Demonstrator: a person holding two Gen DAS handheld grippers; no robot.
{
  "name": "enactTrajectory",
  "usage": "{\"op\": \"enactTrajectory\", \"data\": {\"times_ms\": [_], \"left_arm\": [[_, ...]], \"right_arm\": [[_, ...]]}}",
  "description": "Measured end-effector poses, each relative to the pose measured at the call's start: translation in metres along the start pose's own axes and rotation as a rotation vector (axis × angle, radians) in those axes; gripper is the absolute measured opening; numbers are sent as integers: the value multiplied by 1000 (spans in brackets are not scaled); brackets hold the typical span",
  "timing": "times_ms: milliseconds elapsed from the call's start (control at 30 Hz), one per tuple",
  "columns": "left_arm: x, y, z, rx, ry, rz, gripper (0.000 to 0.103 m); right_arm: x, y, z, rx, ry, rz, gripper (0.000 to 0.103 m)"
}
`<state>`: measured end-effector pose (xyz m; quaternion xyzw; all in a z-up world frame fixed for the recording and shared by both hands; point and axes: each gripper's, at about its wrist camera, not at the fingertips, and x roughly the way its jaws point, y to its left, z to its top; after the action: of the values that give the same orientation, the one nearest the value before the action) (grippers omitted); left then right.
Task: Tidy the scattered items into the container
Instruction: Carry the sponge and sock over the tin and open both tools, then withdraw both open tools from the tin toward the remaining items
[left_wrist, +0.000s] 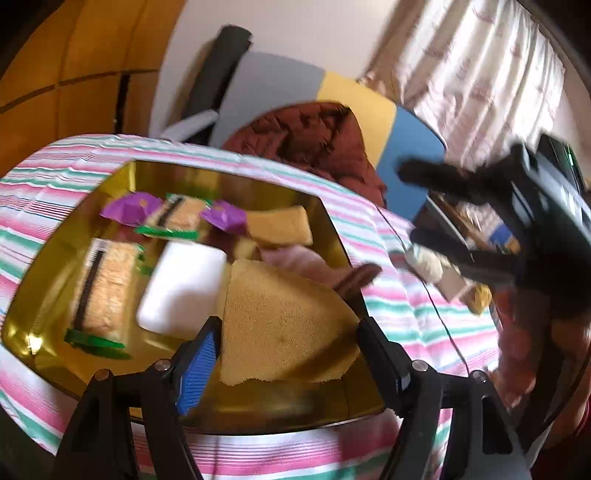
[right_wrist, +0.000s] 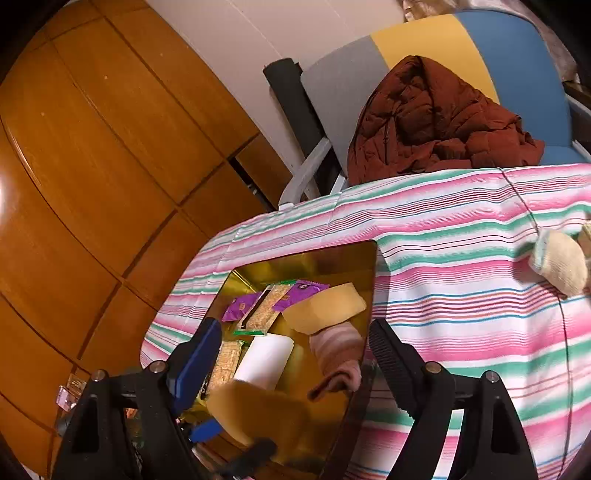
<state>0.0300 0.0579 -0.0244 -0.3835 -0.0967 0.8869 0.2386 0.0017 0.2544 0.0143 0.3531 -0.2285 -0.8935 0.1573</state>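
A gold tray (left_wrist: 48, 295) (right_wrist: 332, 254) sits on the striped tablecloth. It holds purple packets (left_wrist: 129, 208), wrapped cracker bars (left_wrist: 107, 291), a white block (left_wrist: 183, 288) (right_wrist: 264, 356), yellow sponges (left_wrist: 284, 321) (right_wrist: 325, 308) and a pink striped sock (right_wrist: 338, 350). My left gripper (left_wrist: 291, 354) is open over the tray's near end, its fingers on either side of the big sponge lying there. My right gripper (right_wrist: 291, 354) (left_wrist: 417, 208) hangs open above the tray, over the pink sock, with nothing between its fingers. A cream sock (right_wrist: 557, 262) (left_wrist: 424, 258) lies on the cloth to the right of the tray.
Behind the table stands a grey, yellow and blue chair (right_wrist: 424, 40) with a brown jacket (right_wrist: 436, 118) on it. Wooden cabinet doors (right_wrist: 92, 147) fill the left. A curtain (left_wrist: 480, 66) hangs at the back right. The table's edge runs just left of the tray.
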Motion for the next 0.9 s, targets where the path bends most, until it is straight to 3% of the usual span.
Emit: {"op": "enactTrajectory", "data": {"times_ms": [133, 233, 333, 433, 567, 900], "left_arm": [[8, 10, 7, -29, 39, 83, 76], [4, 16, 9, -71, 32, 7, 77], [-2, 19, 13, -120, -5, -89, 86], [5, 26, 17, -165, 30, -17, 86], [5, 34, 19, -251, 17, -39, 86], [-4, 2, 23, -116, -38, 43, 86]], "right_arm": [[-11, -9, -5, 38, -8, 12, 82], [-17, -15, -9, 58, -10, 21, 82], [-24, -22, -13, 74, -16, 21, 82], [-30, -30, -16, 84, -18, 4, 82], [-40, -44, -18, 100, -23, -10, 83], [-74, -92, -14, 124, -44, -124, 83]]}}
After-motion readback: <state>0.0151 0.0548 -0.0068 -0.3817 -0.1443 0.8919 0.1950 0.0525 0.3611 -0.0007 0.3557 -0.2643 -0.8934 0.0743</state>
